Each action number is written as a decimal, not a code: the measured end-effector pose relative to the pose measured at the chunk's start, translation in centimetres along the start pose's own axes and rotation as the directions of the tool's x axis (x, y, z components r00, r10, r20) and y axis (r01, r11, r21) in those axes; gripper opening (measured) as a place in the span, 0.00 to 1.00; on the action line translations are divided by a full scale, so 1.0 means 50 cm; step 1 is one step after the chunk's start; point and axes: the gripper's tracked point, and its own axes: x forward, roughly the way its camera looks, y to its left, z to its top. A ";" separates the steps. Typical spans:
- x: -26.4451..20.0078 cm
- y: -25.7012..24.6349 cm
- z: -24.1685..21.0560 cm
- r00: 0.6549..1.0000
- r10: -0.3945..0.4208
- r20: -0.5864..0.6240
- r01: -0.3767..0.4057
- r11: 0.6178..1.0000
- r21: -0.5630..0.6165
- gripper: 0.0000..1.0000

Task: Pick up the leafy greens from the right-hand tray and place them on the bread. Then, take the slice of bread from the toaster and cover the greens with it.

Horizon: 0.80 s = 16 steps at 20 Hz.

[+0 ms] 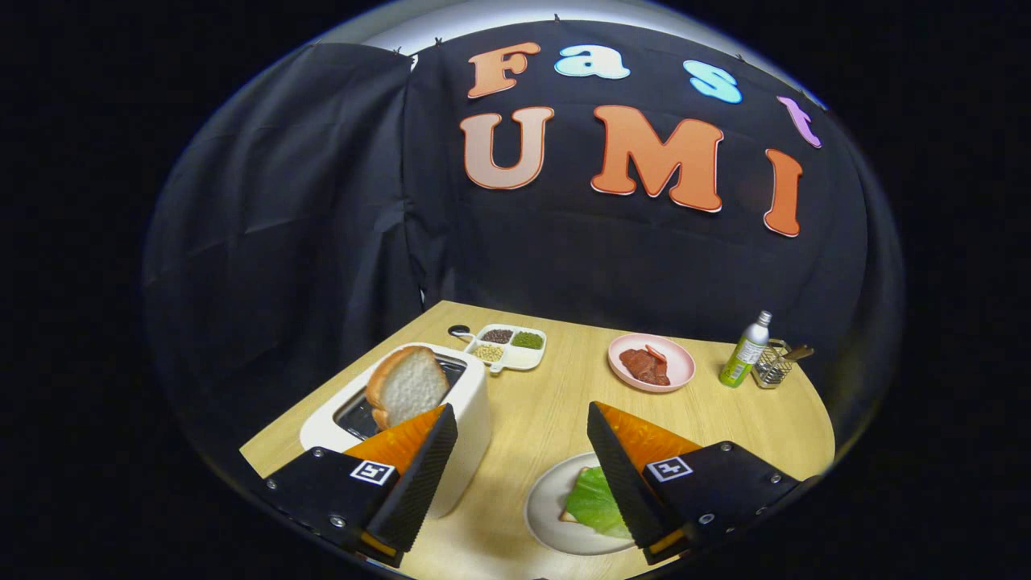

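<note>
A slice of white bread (407,387) stands tilted in the slot of a cream toaster (471,403), just beyond my left finger (419,467). The leafy greens (594,501) lie on a bread slice on a pale grey plate (544,507), partly hidden behind my right finger (620,475). My gripper (522,423) is open, held above the table with nothing between its fingers, the toaster on its left and the plate on its right.
A pink plate with red meat pieces (651,362) sits farther back right. A white divided tray of grains (509,345) lies behind the toaster. A green-and-silver bottle (745,350) and a wire holder (775,364) stand at the far right table edge.
</note>
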 end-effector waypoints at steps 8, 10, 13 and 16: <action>0.041 0.146 0.035 0.998 0.064 0.017 -0.063 0.996 -0.056 0.98; 0.064 0.159 0.021 0.999 0.049 0.003 -0.049 0.997 -0.063 0.98; 0.092 0.166 -0.001 0.999 0.025 -0.031 -0.027 0.998 -0.058 0.97; 0.112 0.169 -0.015 0.999 0.018 -0.043 -0.021 0.997 -0.075 0.87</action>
